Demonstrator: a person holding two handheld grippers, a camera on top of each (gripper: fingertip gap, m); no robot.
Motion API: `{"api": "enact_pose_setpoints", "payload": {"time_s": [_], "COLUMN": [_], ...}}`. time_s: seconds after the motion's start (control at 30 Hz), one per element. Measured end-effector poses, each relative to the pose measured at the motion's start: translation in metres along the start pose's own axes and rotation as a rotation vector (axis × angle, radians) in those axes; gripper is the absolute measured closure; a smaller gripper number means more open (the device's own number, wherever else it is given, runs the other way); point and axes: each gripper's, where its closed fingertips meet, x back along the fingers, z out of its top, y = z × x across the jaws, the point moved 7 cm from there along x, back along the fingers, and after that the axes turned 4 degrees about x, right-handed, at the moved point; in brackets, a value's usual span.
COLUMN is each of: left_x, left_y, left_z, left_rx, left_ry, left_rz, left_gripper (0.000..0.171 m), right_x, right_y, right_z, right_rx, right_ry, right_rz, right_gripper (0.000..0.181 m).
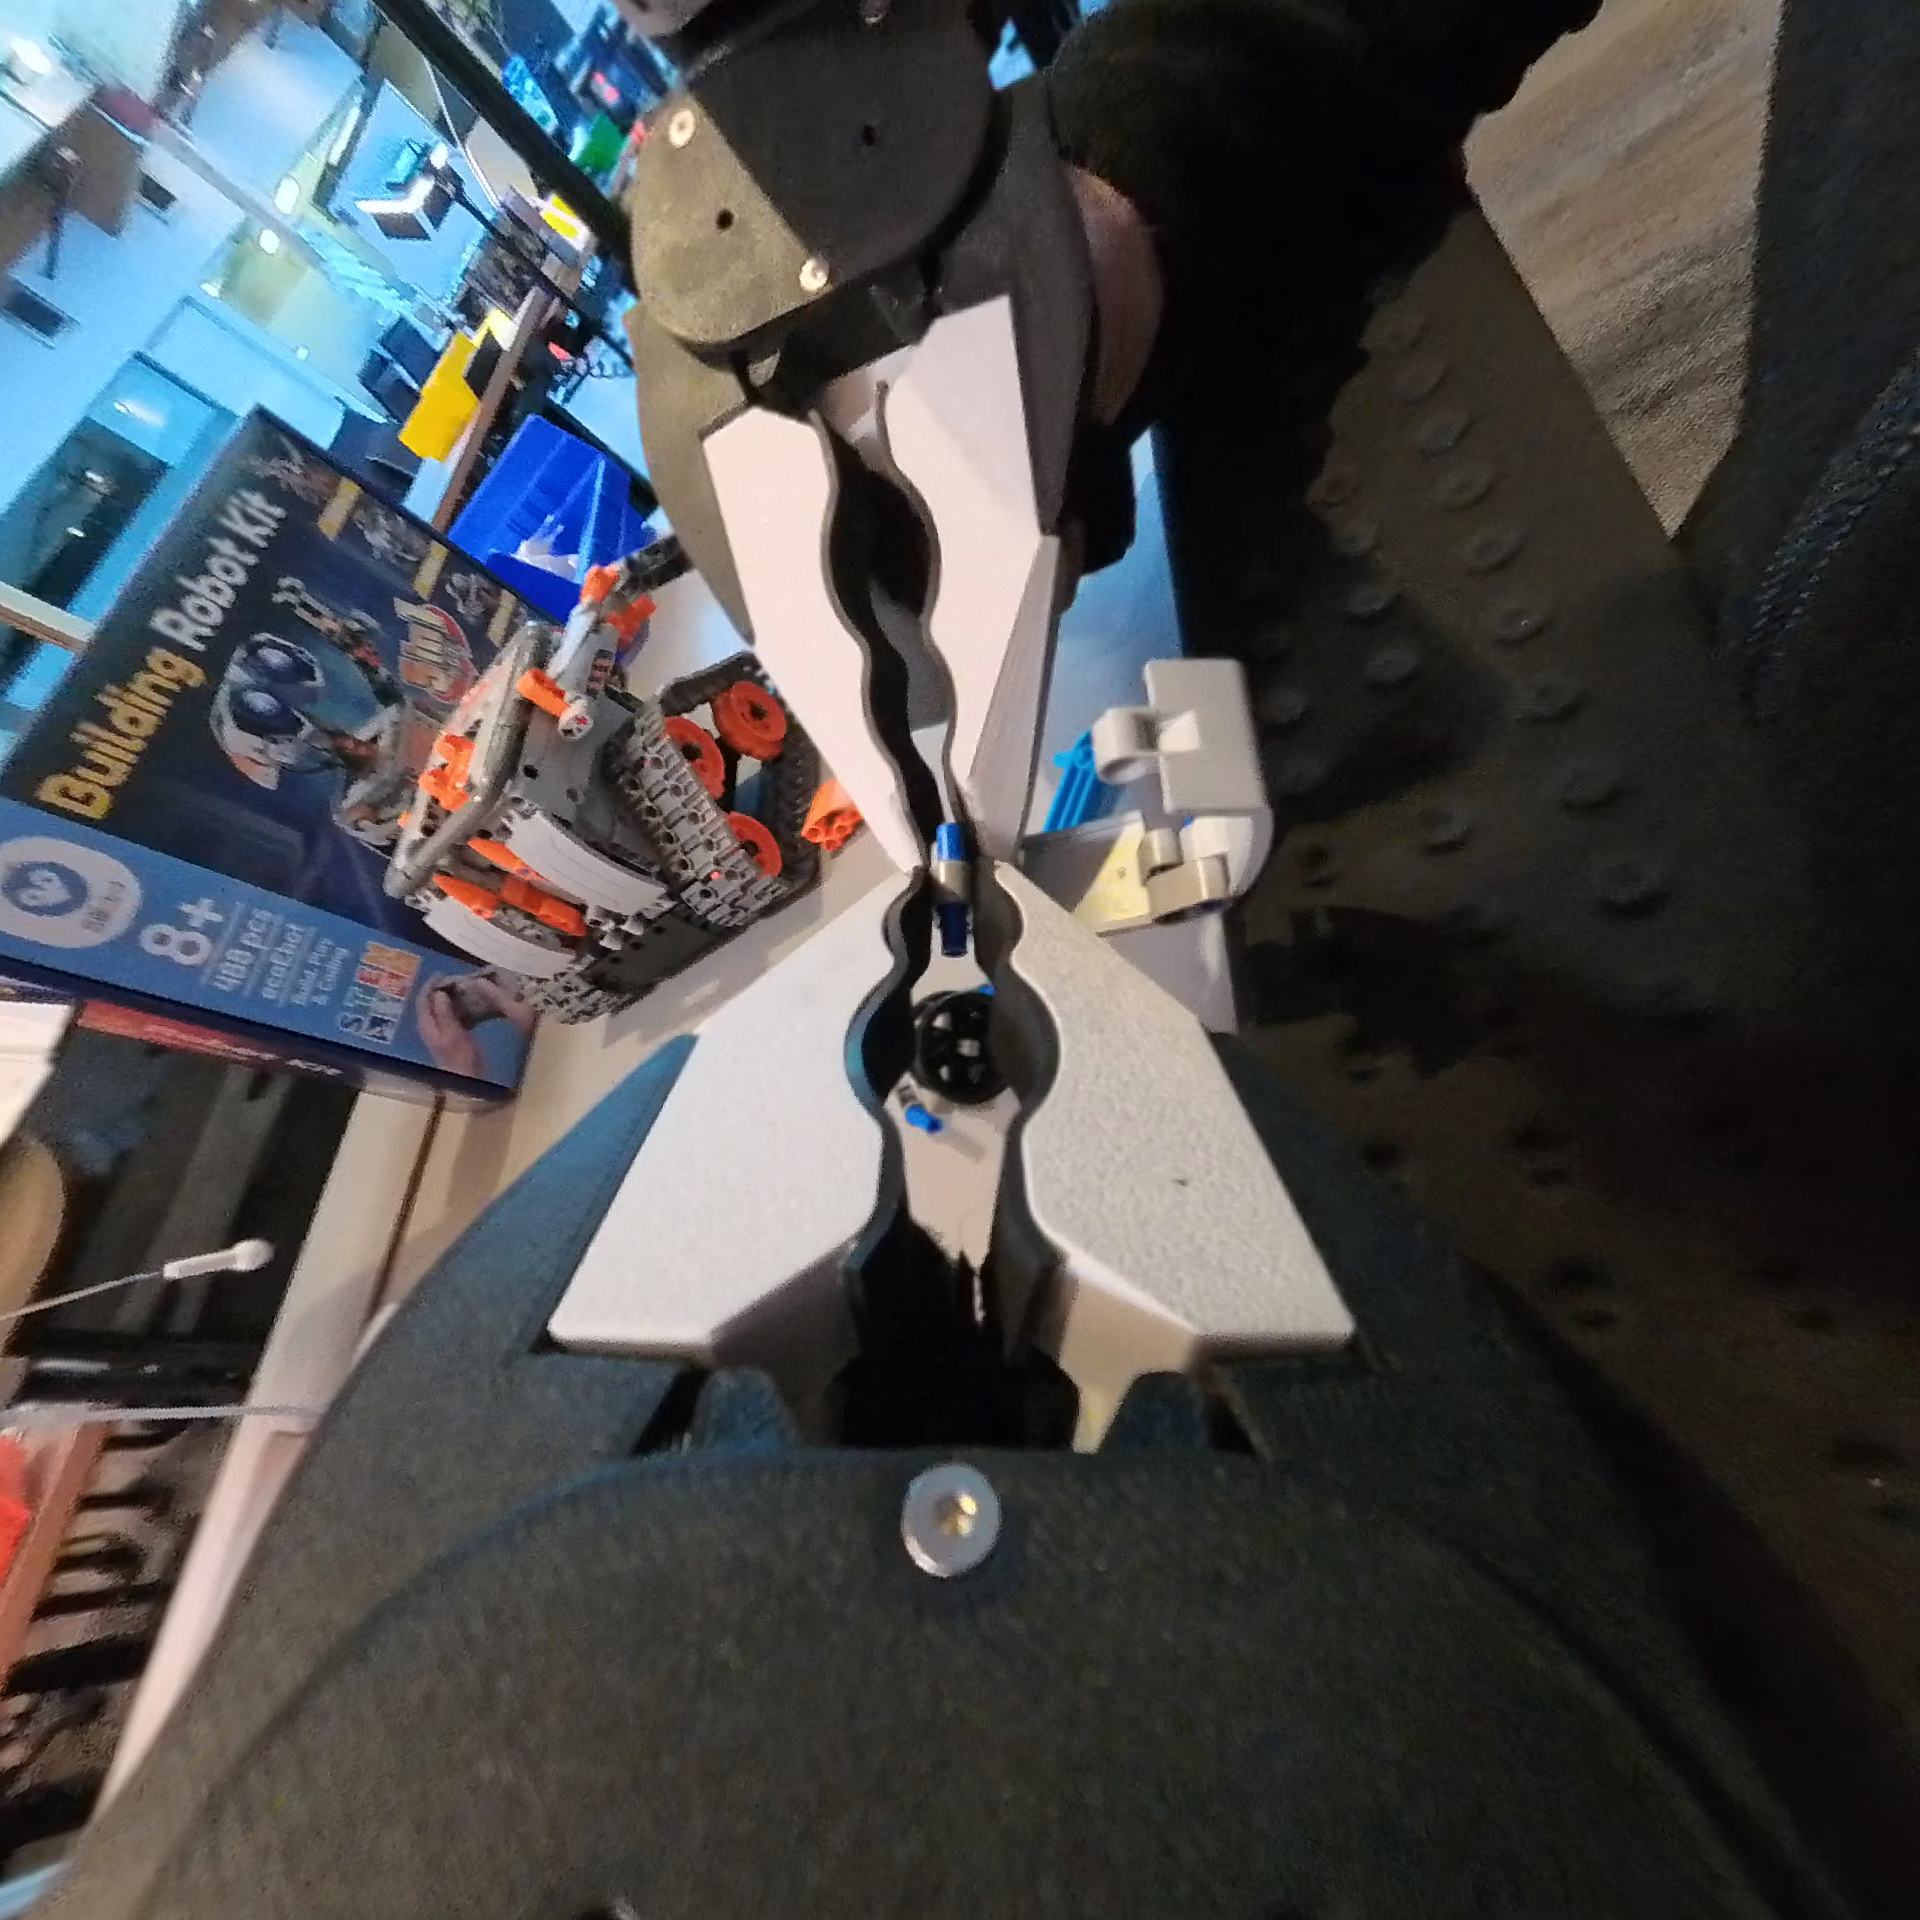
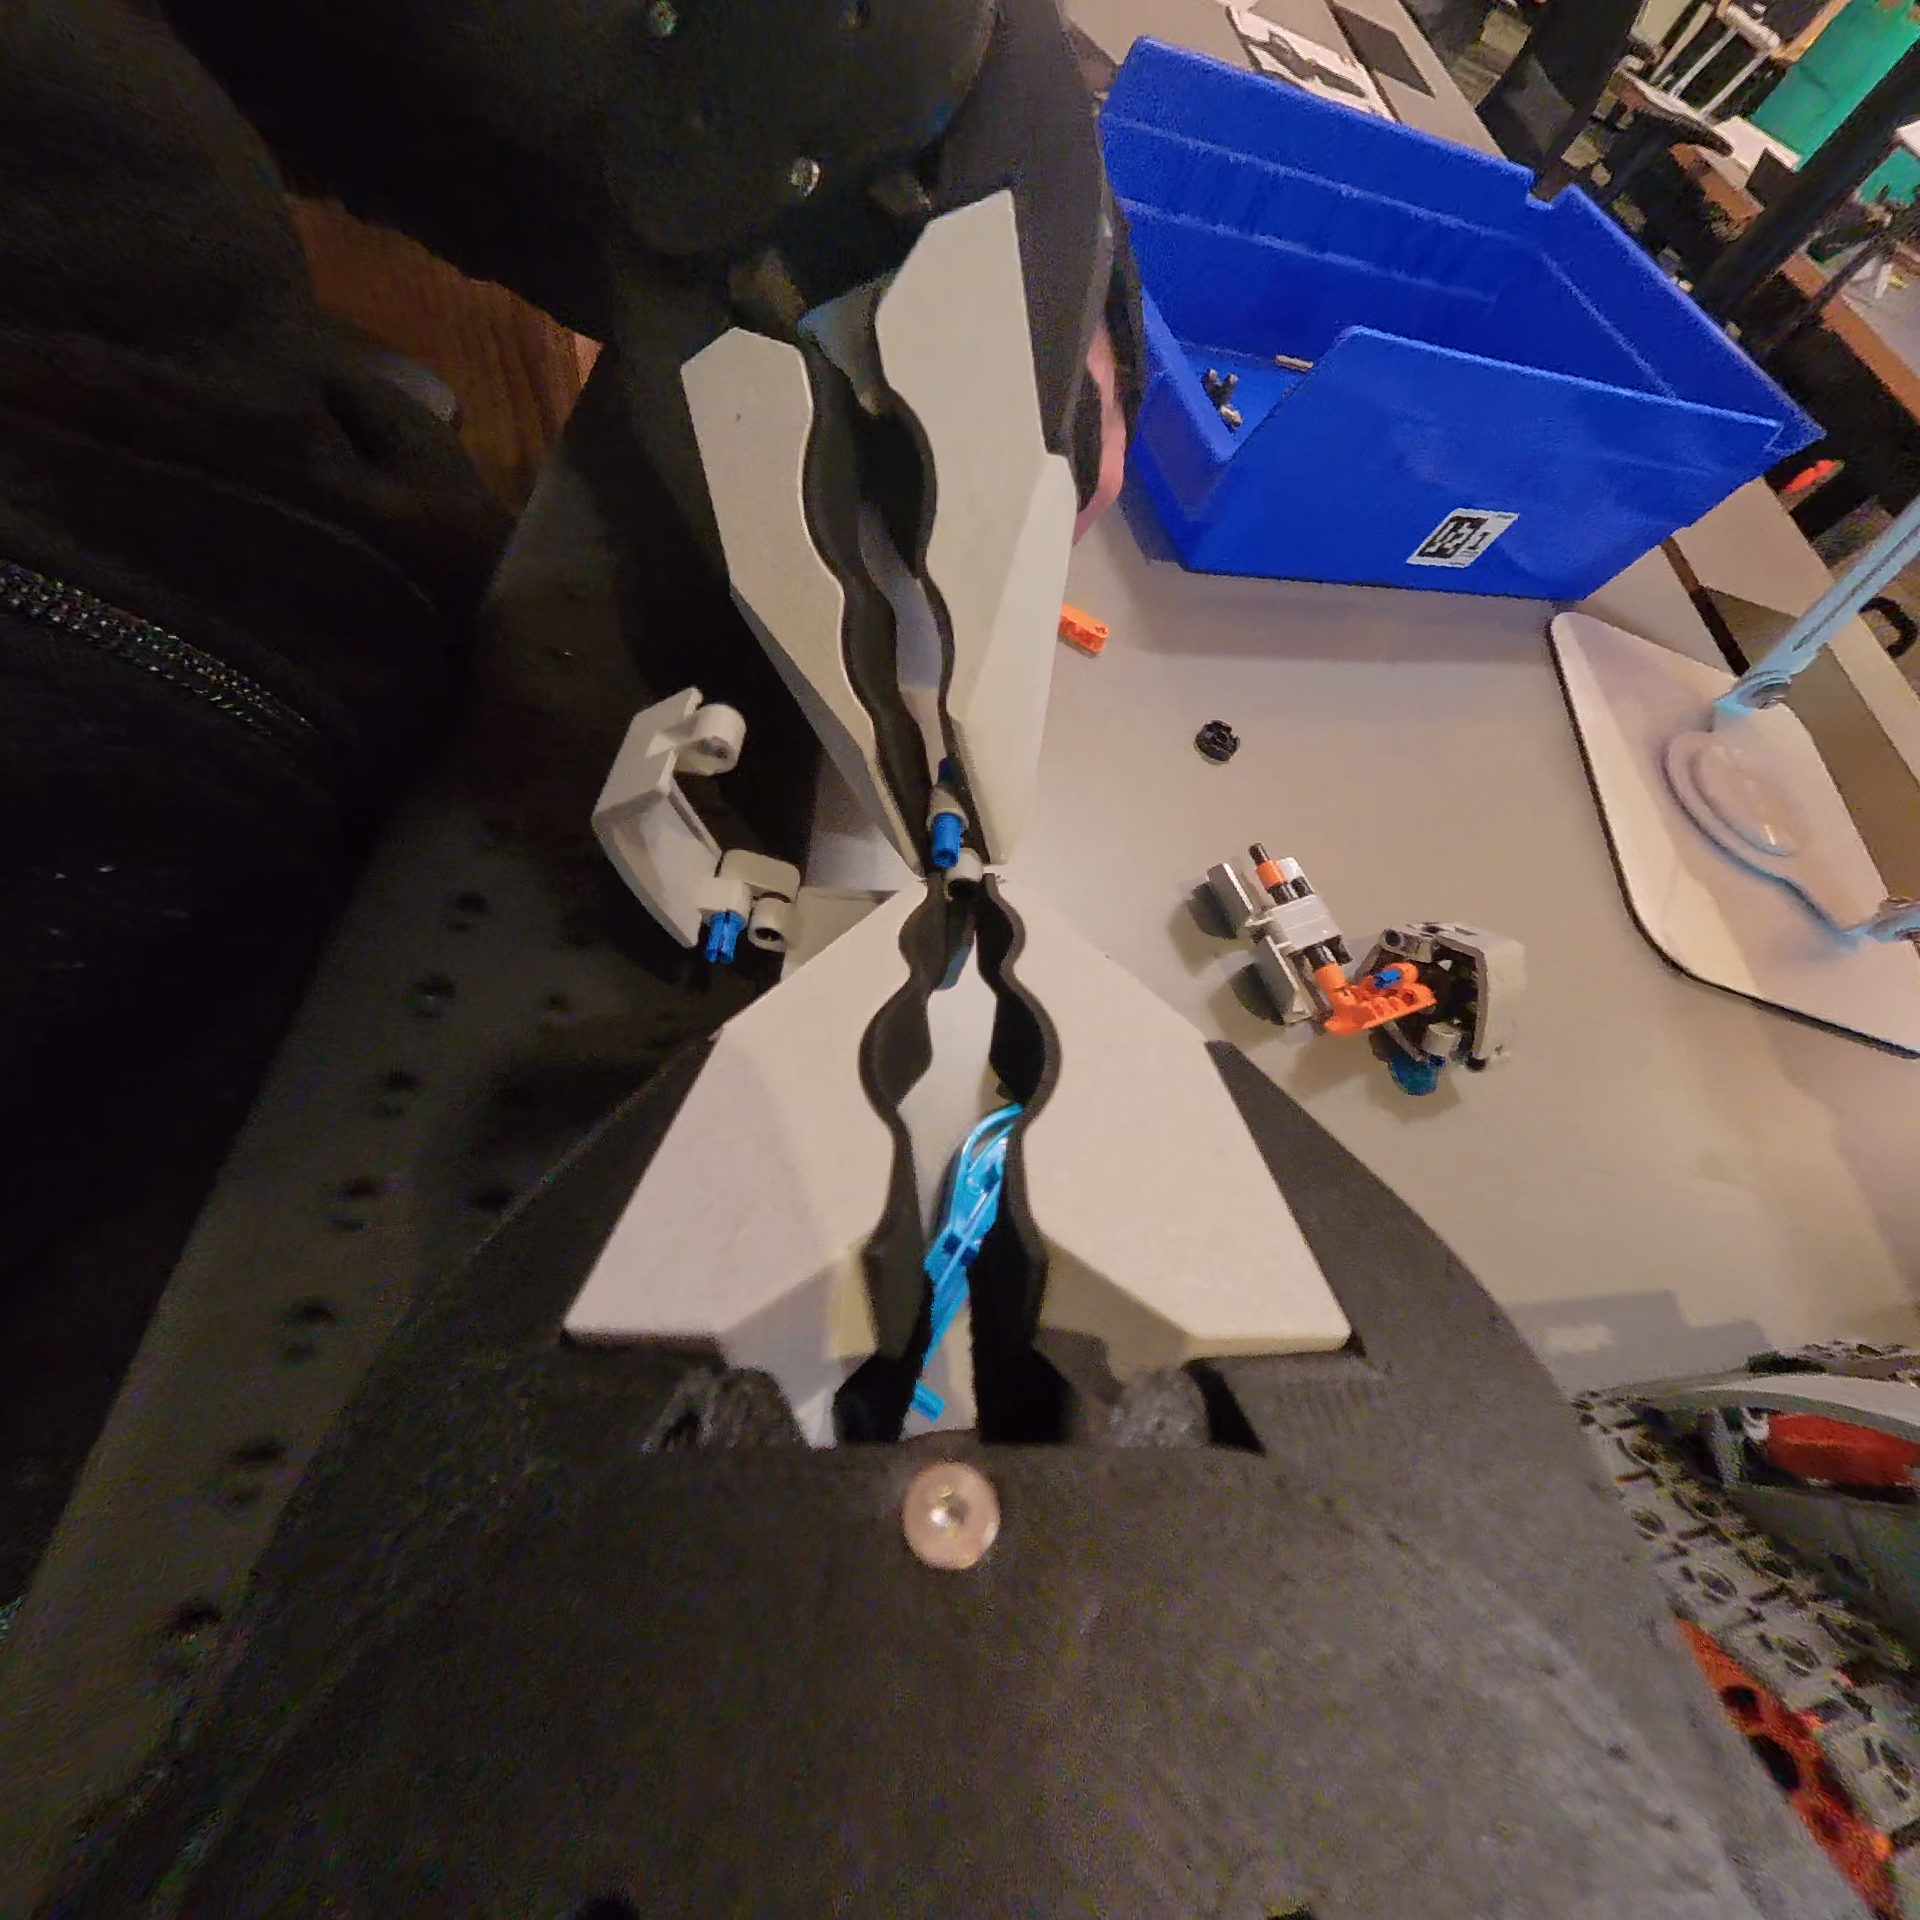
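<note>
My two grippers meet tip to tip over a pale table (image 2: 1299,1195). My left gripper (image 1: 951,896) is shut on a small blue pin (image 1: 951,925). The pin runs into a short grey connector (image 1: 948,862), which the right gripper, coming in from the top of the left wrist view, pinches. In the right wrist view my right gripper (image 2: 961,885) is shut on that grey connector (image 2: 961,873). The blue pin (image 2: 943,831) sticks out into the left gripper's closed tips above. The joined piece is held in the air.
A grey bracket part (image 2: 675,831) lies near the table edge, by a light-blue part (image 1: 1070,790). A tracked grey-and-orange model (image 1: 603,831) stands before a kit box (image 1: 208,727). On the table are a blue bin (image 2: 1455,416), a small grey-orange sub-assembly (image 2: 1351,977), a black round piece (image 2: 1218,740) and a white lamp base (image 2: 1714,831). Left and right tips are no more than a few centimetres apart. The tracked grey-and-orange model (image 1: 603,831) is about 20 cm from both grippers' fingertips. It turns up in the right wrist view (image 2: 1862,1512) as well.
</note>
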Motion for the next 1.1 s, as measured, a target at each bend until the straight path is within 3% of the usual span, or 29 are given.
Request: {"api": "enact_pose_setpoints", "payload": {"time_s": [0.23,0.4,0.5,0.6,0.83,1.0,1.1], "left_x": [0.005,0.007,0.016,0.000,-0.012,-0.007,-0.001], "left_y": [0.001,-0.001,-0.013,-0.006,-0.004,-0.010,-0.009], "left_z": [0.009,0.009,-0.010,-0.014,-0.057,-0.058,-0.037], "left_rx": [-0.069,0.030,0.087,0.062,0.210,0.286,0.300], "left_ry": [0.042,0.079,0.036,-0.074,-0.325,-0.302,-0.173], "left_rz": [0.039,0.000,0.054,0.007,-0.131,-0.132,-0.172], "left_gripper": [0.165,0.165,0.166,0.166,0.165,0.128,0.117], "right_x": [0.010,0.012,0.039,0.025,0.015,0.007,0.007], "right_y": [0.004,0.003,0.023,0.014,0.022,0.020,0.021], "right_z": [0.001,0.002,0.001,-0.002,-0.025,-0.026,-0.026], "right_rx": [-0.172,-0.162,-0.247,-0.137,-0.112,-0.097,-0.092], "right_ry": [0.152,0.165,0.268,0.146,-0.043,-0.084,-0.091], "right_rz": [0.140,0.138,0.063,0.053,-0.016,-0.017,-0.038], "right_gripper": [0.180,0.181,0.181,0.181,0.180,0.180,0.180]}}
